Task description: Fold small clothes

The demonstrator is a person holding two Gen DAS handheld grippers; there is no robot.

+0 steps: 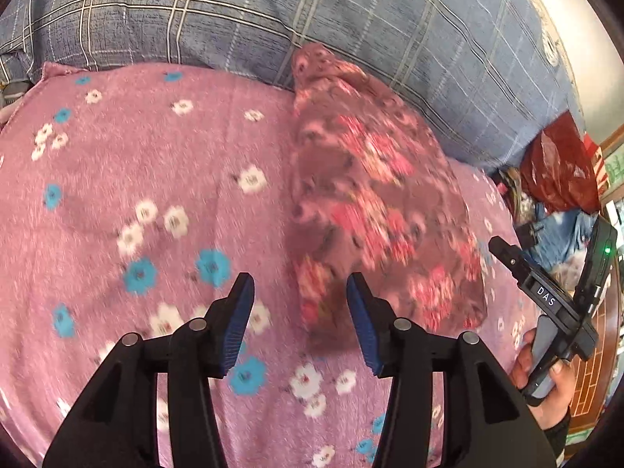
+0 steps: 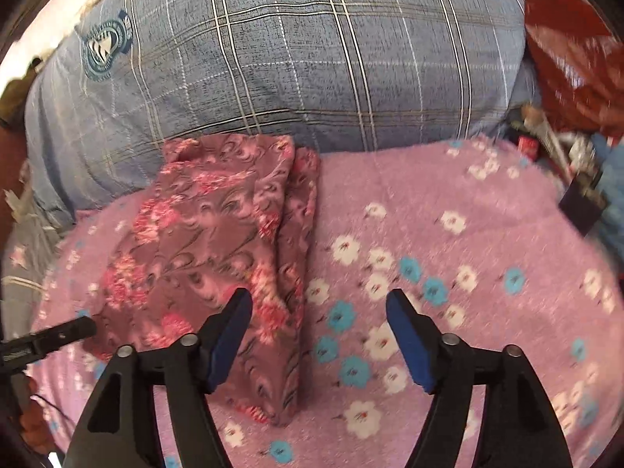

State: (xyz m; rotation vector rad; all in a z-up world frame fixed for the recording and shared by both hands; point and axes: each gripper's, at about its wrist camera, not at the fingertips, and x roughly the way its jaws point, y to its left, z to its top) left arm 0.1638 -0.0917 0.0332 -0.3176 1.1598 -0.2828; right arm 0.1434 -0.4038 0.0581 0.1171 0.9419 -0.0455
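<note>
The left gripper [image 1: 300, 292] is hovering with its blue-padded jaws spread apart and gripping nothing, just over the near edge of the folded mauve garment with red floral print [image 1: 374, 202]. The right gripper [image 2: 319, 312] is likewise gaping wide and empty, beside that garment's right fold. The garment is lying on the pink fleece blanket with white and blue flowers [image 2: 448, 210], its far end touching the blue plaid pillow [image 2: 296, 50] behind it.

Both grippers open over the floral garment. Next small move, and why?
Probably bring the right gripper left and down onto the floral garment's near right edge. Both grippers are open and empty; the garment lies lengthwise-folded on the pink blanket, so a crosswise fold likely remains.
</note>
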